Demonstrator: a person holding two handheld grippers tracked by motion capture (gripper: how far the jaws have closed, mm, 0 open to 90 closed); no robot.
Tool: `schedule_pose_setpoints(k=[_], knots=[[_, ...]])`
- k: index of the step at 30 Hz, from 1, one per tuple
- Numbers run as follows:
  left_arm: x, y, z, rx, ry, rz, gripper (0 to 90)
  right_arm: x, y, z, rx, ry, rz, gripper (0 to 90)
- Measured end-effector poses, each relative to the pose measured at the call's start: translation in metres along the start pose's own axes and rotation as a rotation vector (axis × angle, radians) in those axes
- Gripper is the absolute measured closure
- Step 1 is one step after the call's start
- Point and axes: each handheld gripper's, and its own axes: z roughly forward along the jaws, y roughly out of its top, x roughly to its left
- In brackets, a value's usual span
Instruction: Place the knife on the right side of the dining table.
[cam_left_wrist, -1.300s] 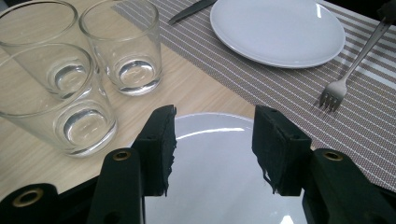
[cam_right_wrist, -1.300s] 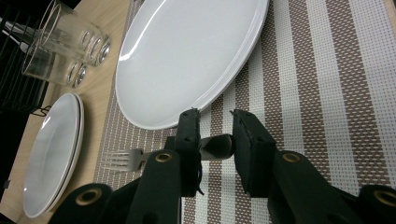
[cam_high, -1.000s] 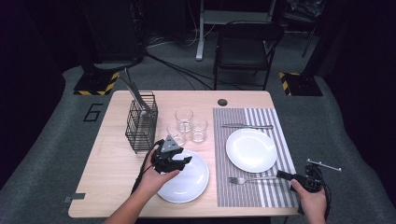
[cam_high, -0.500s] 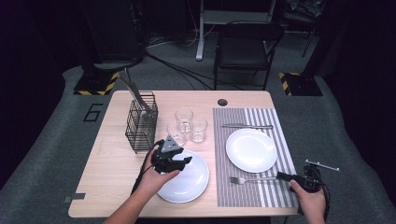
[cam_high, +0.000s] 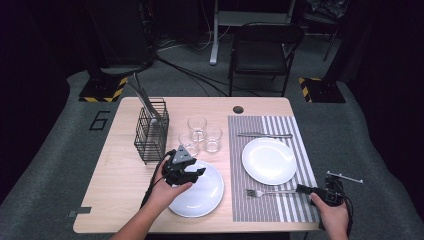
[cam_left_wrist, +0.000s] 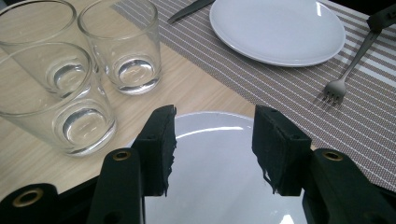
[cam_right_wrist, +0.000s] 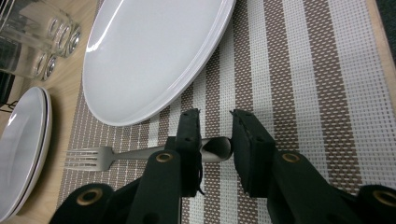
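Nothing moved since earlier frame. Right tool (cam_right_wrist: 214, 140) jaws narrow around fork (cam_right_wrist: 140, 156) handle end, on the placemat (cam_right_wrist: 303, 93). Left tool (cam_left_wrist: 212, 140) wide, empty, over the near plate (cam_left_wrist: 210, 186).

Black handheld grippers, bare forearms

The left gripper (cam_high: 195, 173) carries a grey three-cornered plate; both have matte black jaws with brass-ringed screw holes (pads chipped), and the right gripper (cam_high: 303, 189) trails a black cable.
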Motion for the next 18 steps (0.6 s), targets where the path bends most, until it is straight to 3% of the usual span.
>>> schedule_pose_setpoints(k=[18], knots=[[0.0006, -0.0003, 0.0001, 0.001, 0.002, -0.001, 49.1, 0.0005, 0.0006, -0.0022, -0.009, -0.010, 0.002, 72.5]])
